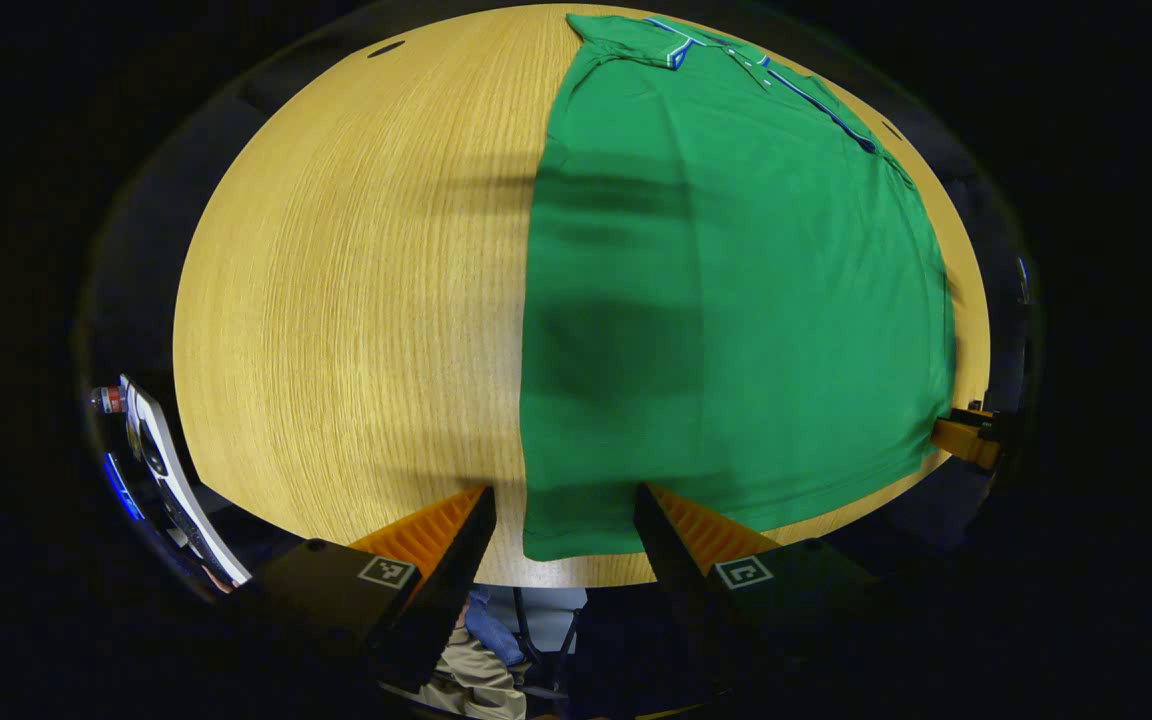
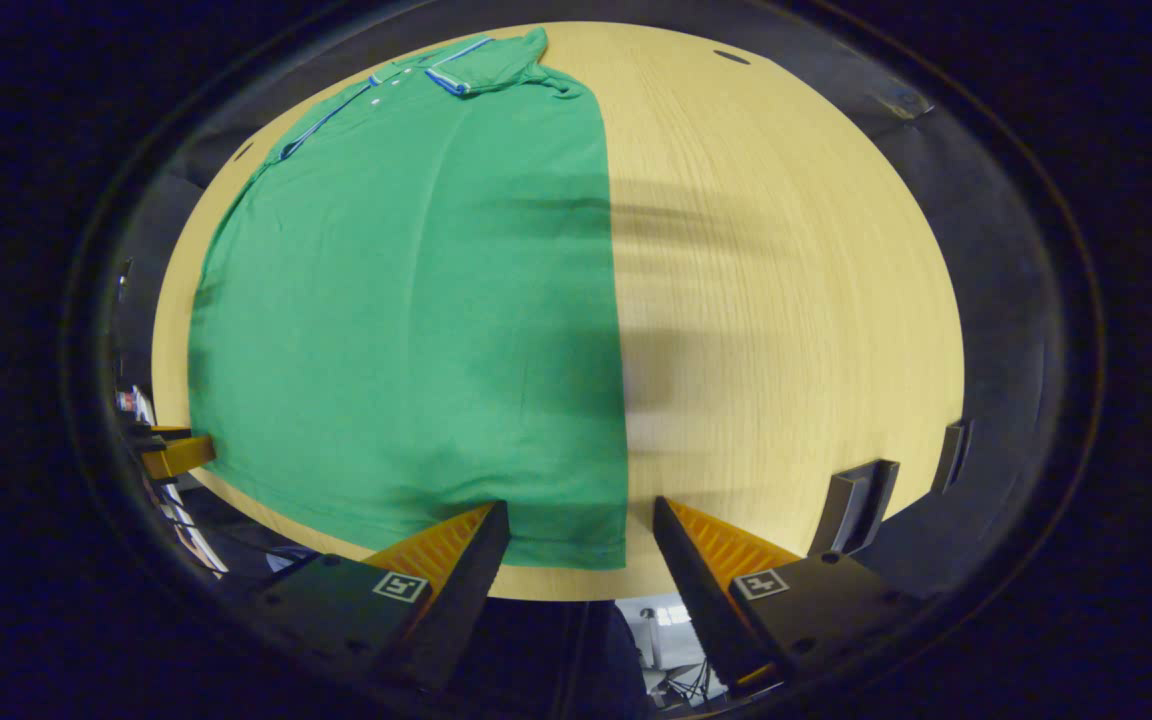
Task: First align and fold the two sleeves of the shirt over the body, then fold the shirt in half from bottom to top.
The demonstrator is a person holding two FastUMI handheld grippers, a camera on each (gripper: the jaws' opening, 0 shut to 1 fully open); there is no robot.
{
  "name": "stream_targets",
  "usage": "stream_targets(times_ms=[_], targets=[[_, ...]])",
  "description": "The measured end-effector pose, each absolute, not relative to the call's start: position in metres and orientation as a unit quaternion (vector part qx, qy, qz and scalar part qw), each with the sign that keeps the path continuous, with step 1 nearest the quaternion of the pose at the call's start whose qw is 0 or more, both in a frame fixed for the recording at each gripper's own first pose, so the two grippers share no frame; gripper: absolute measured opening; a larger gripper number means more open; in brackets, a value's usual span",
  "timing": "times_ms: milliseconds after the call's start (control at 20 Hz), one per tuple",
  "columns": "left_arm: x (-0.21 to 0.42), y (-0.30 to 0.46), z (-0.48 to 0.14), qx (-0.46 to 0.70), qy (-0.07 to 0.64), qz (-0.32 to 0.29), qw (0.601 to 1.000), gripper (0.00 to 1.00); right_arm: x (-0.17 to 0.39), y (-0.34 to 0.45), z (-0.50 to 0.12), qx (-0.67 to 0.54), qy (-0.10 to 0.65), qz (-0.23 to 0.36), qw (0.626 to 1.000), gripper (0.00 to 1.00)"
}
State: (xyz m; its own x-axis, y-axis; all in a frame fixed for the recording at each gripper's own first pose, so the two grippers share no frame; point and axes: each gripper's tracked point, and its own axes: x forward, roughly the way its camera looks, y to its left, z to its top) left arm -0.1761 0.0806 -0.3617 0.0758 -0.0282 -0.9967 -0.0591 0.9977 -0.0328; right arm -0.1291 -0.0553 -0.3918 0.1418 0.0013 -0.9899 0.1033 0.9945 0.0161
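Two grippers hang above the near edge of a wooden table, each with its fingers spread wide and nothing between them. In the left gripper view, the left gripper (image 1: 561, 515) frames the bottom left corner of the green shirt (image 1: 736, 300), whose hem lies just short of the table (image 1: 336, 300) edge. The shirt lies flat with straight side edges, so both sleeves appear already folded over the body. Its collar (image 1: 681, 45), trimmed in blue and white, lies at the far end, with a blue stripe running from it along the top edge.

In the right gripper view, the right gripper (image 2: 581, 520) frames the opposite bottom corner of the shirt (image 2: 406, 320), collar (image 2: 456, 70) again at the far end. Bare table (image 2: 786, 280) lies to the outer side of each corner. Each view shows the other gripper at its margin, beside the far corner of the hem.
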Motion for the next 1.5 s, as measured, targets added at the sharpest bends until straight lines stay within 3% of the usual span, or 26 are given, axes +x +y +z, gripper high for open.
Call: stream_targets(times_ms=[50, 150, 200, 250, 300, 350, 400, 500, 650, 800, 1100, 1150, 1200, 1500], targets=[[-0.176, 0.079, -0.362, -0.036, 0.681, 0.013, 0.731, 0.92, -0.128, -0.053, -0.392, 0.044, 0.658, -0.037, 0.751, 0.88], [-0.178, 0.076, -0.361, -0.034, 0.683, 0.010, 0.730, 0.87, -0.128, -0.047, -0.392, 0.054, 0.662, -0.044, 0.746, 0.60], [-0.178, 0.075, -0.362, -0.034, 0.685, 0.009, 0.728, 0.90, -0.128, -0.044, -0.392, 0.051, 0.664, -0.042, 0.745, 0.51], [-0.176, 0.072, -0.362, -0.033, 0.686, 0.006, 0.727, 0.80, -0.127, -0.041, -0.392, 0.046, 0.664, -0.038, 0.746, 0.37], [-0.176, 0.069, -0.362, -0.029, 0.686, 0.002, 0.727, 0.69, -0.127, -0.040, -0.392, 0.041, 0.665, -0.036, 0.744, 0.36], [-0.176, 0.066, -0.362, -0.027, 0.686, 0.000, 0.727, 0.56, -0.127, -0.040, -0.393, 0.037, 0.665, -0.034, 0.745, 0.28], [-0.176, 0.064, -0.362, -0.027, 0.685, -0.002, 0.728, 0.60, -0.128, -0.040, -0.393, 0.037, 0.667, -0.032, 0.743, 0.28], [-0.175, 0.060, -0.362, -0.025, 0.685, -0.004, 0.729, 0.40, -0.128, -0.041, -0.393, 0.042, 0.669, -0.029, 0.742, 0.28], [-0.173, 0.057, -0.362, -0.026, 0.681, -0.011, 0.732, 0.27, -0.127, -0.040, -0.393, 0.036, 0.668, -0.025, 0.743, 0.24], [-0.174, 0.055, -0.361, -0.034, 0.679, -0.020, 0.734, 0.11, -0.128, -0.041, -0.393, 0.027, 0.668, -0.019, 0.743, 0.28], [-0.172, 0.052, -0.362, -0.029, 0.673, -0.015, 0.739, 0.07, -0.123, -0.042, -0.392, 0.039, 0.666, -0.027, 0.745, 0.24], [-0.170, 0.051, -0.362, -0.025, 0.675, -0.015, 0.737, 0.07, -0.125, -0.038, -0.391, 0.040, 0.666, -0.029, 0.744, 0.02], [-0.171, 0.050, -0.363, -0.023, 0.675, -0.016, 0.737, 0.07, -0.126, -0.039, -0.393, 0.022, 0.668, -0.016, 0.743, 0.00], [-0.175, 0.047, -0.357, -0.065, 0.660, -0.020, 0.749, 0.05, -0.127, -0.036, -0.383, 0.008, 0.652, 0.008, 0.758, 0.03]])
